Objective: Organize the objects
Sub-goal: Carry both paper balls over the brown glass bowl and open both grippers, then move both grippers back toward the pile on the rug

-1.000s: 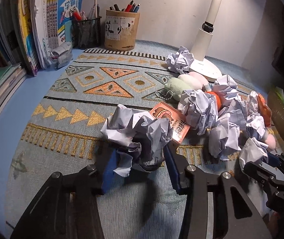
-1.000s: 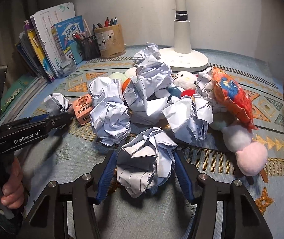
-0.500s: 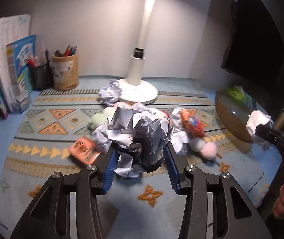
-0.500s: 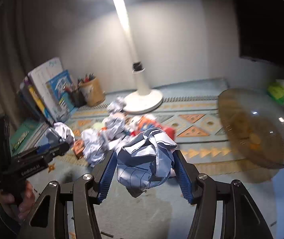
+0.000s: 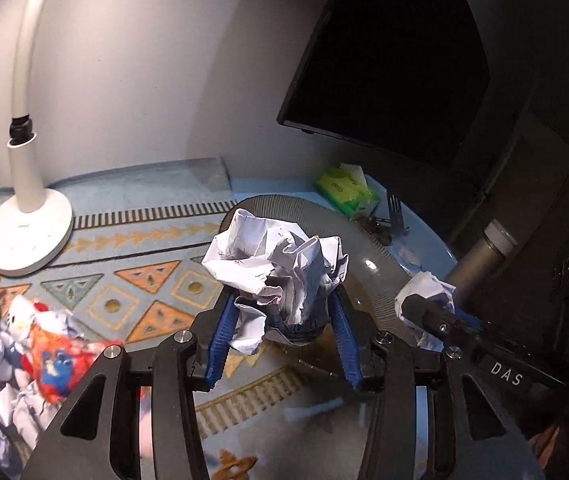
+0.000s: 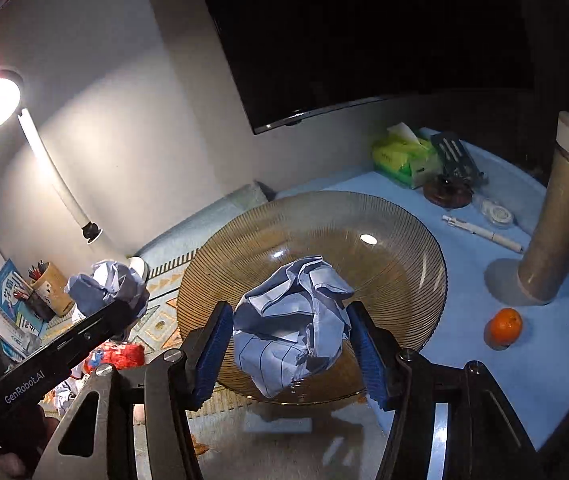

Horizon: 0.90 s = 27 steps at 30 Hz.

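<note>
My left gripper [image 5: 282, 310] is shut on a crumpled white paper ball [image 5: 276, 264], held in the air in front of the ribbed amber glass bowl [image 5: 368, 240]. In the right wrist view, my right gripper [image 6: 290, 322] holds a second crumpled lined paper ball [image 6: 296, 292] above the near part of the bowl [image 6: 324, 220]. Its jaws are opening, though both blue pads still touch the ball. Each view shows the other gripper from the side: the right gripper [image 5: 414, 308] with its ball [image 5: 428, 286], and the left gripper [image 6: 124, 310] with its ball [image 6: 108, 282].
A pile of paper balls and plush toys [image 5: 24, 356] lies on the patterned mat beside the white lamp base [image 5: 30, 232]. Around the bowl are a green tissue pack [image 6: 404, 156], a pen [image 6: 482, 234], a tall flask [image 6: 556, 216] and an orange [image 6: 504, 326]. A dark monitor [image 6: 364, 40] stands behind.
Both grippers have risen and swung right, away from the pile of paper and toys, each carrying its paper ball. The glass bowl now lies right in front of them.
</note>
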{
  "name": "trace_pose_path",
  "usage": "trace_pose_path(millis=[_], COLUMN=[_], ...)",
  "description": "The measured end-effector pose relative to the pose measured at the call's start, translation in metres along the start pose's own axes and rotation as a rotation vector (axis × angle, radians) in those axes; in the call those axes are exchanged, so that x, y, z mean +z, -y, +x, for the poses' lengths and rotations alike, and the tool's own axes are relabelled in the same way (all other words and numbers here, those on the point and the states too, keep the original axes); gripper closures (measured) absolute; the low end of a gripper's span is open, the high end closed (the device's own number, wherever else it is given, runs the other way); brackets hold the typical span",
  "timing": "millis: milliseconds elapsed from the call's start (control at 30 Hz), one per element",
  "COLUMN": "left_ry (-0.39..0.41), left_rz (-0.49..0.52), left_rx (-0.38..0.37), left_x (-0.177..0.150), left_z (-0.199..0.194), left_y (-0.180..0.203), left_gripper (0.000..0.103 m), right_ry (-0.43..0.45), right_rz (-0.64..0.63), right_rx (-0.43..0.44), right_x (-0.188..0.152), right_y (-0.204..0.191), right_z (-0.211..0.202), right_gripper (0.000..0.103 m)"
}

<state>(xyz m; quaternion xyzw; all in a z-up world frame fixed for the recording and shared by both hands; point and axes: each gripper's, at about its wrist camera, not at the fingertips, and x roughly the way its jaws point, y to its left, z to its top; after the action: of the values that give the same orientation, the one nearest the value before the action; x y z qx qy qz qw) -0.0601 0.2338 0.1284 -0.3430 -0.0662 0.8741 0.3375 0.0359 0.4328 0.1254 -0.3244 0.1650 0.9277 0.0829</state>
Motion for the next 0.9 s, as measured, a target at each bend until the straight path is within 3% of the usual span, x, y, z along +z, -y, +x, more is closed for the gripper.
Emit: trace_pose_path(millis=[67, 100, 267, 467, 600, 667, 733, 833, 900], left_ry=[0.011, 0.012, 0.020, 0.093, 0.163, 0.196, 0.215, 0.175, 0.163], left_rz=[0.017, 0.016, 0.023, -0.015, -0.041, -0.063, -0.090, -0.164, -0.192], left_rx=[0.002, 0.003, 0.009, 0.070, 0.199, 0.301, 0.405, 0.538, 0.584], left_x=[0.001, 0.002, -0.003, -0.029, -0.056, -0.076, -0.096, -0.122, -0.133], left_z=[0.009, 0.011, -0.005, -0.078, -0.141, -0.168, -0.186, -0.190, -0.189], left_y=[0.006, 0.007, 0.000, -0.029, -0.062, -0.083, -0.108, -0.152, -0.171], left_gripper=[0.041, 0.027, 0.025, 0.025, 0.019, 0.000, 0.001, 0.001, 0.001], right_ry=[-0.003, -0.002, 0.018, 0.025, 0.023, 0.024, -0.001, -0.040, -0.040], right_rz=[0.000, 0.000, 0.001, -0.087, -0.185, -0.238, -0.279, -0.334, -0.379], right_rx=[-0.004, -0.004, 0.000, 0.099, 0.216, 0.245, 0.280, 0.330, 0.331], right_x=[0.001, 0.001, -0.001, -0.019, -0.042, -0.060, -0.080, -0.110, -0.124], right_y=[0.002, 0.003, -0.002, -0.050, -0.103, -0.131, -0.154, -0.182, -0.196], right_z=[0.005, 0.007, -0.001, -0.024, -0.034, -0.030, -0.019, 0.003, 0.016], right_gripper=[0.035, 0.031, 0.031, 0.031, 0.030, 0.030, 0.030, 0.030, 0.030])
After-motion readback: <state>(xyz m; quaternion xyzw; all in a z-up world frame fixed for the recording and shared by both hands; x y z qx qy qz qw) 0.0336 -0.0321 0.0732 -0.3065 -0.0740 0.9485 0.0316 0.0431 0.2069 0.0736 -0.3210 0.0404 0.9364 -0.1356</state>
